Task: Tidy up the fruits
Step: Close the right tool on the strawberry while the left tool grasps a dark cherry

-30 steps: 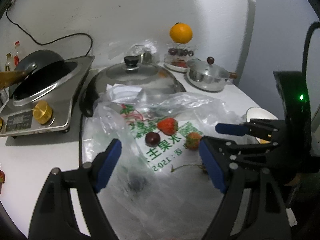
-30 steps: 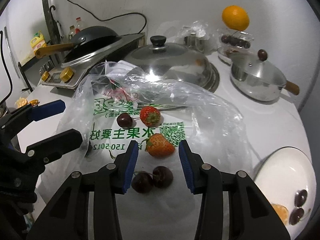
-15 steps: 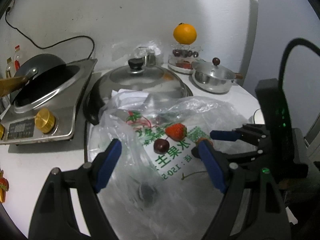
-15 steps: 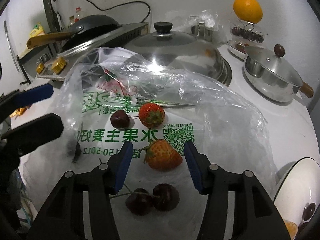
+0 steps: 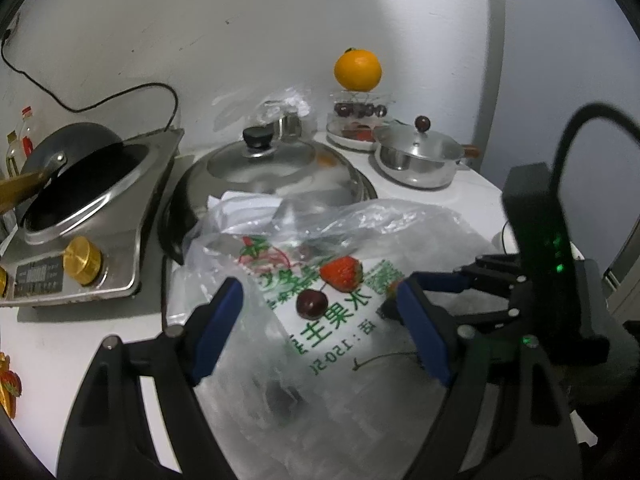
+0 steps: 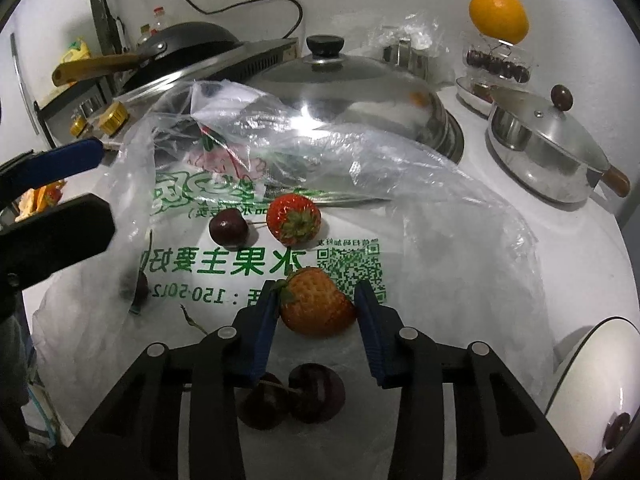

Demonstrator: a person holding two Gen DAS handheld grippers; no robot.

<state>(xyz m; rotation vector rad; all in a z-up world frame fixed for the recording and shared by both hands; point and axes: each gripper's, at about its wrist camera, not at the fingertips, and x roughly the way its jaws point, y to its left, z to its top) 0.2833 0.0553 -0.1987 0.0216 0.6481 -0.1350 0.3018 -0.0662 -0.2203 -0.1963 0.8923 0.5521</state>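
Step in hand: picking the pale strawberry (image 6: 316,304) off the plastic bag (image 6: 440,240).
Right tongs (image 6: 316,308): jaws closing round the strawberry; left pad touches its leaves, right pad seems just clear.
Left tongs (image 5: 320,320): jaws wide apart, holding nothing, over the bag.
Nearby: two cherries (image 6: 296,394) just behind the right pads; red strawberry (image 6: 294,220) and single cherry (image 6: 229,229) ahead.
Advice: squeeze gently, centre the berry, avoid pinching the bag.
Likely goal: white plate (image 6: 592,380), to the right.

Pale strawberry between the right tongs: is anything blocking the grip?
Nothing visible. The pale strawberry lies on the plastic bag between the closing right tongs; two cherries sit nearer the camera, clear of the pads.
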